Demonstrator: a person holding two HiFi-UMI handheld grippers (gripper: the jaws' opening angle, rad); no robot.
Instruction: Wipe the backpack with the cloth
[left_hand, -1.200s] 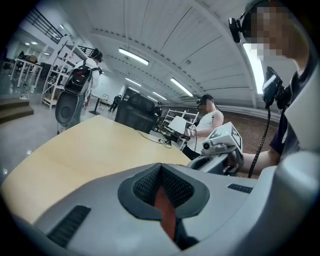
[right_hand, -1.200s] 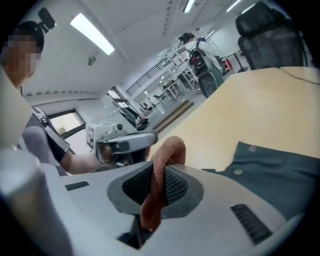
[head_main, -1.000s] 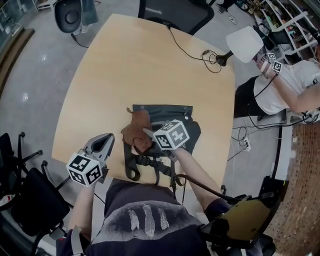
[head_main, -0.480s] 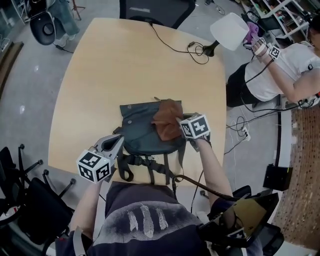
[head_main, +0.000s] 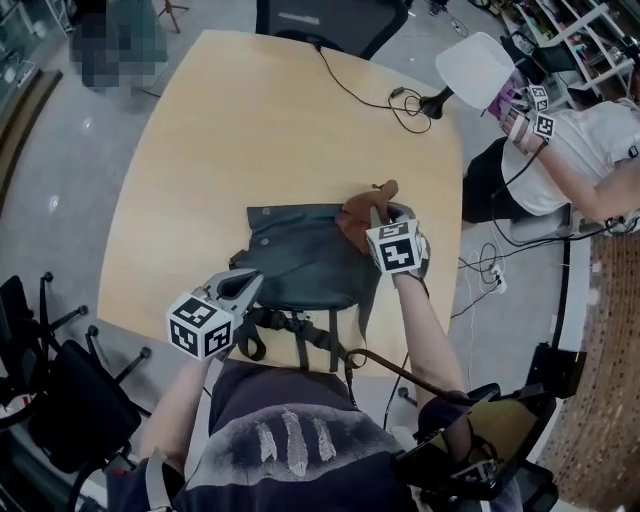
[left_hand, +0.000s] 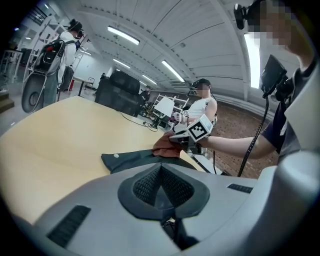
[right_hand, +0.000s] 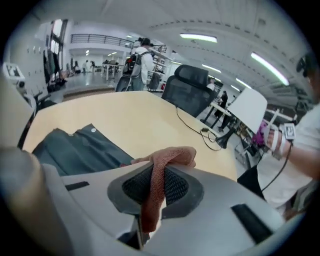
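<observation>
A dark grey backpack lies flat near the table's front edge, its straps trailing over that edge. My right gripper is at the backpack's far right corner, shut on a brown cloth that bunches up over the corner. In the right gripper view the cloth hangs down between the jaws of the right gripper, with the backpack to the left. My left gripper is shut, its tip at the backpack's near left edge. The left gripper view shows the left gripper, backpack and cloth ahead.
The wooden table carries a black cable and a white lamp at its far right. Another person sits to the right. An office chair stands at the far side, and black chairs at the near left.
My right gripper has dragged the cloth across the backpack from its near left part to the far right corner. My left gripper has moved right, up to the backpack's edge.
</observation>
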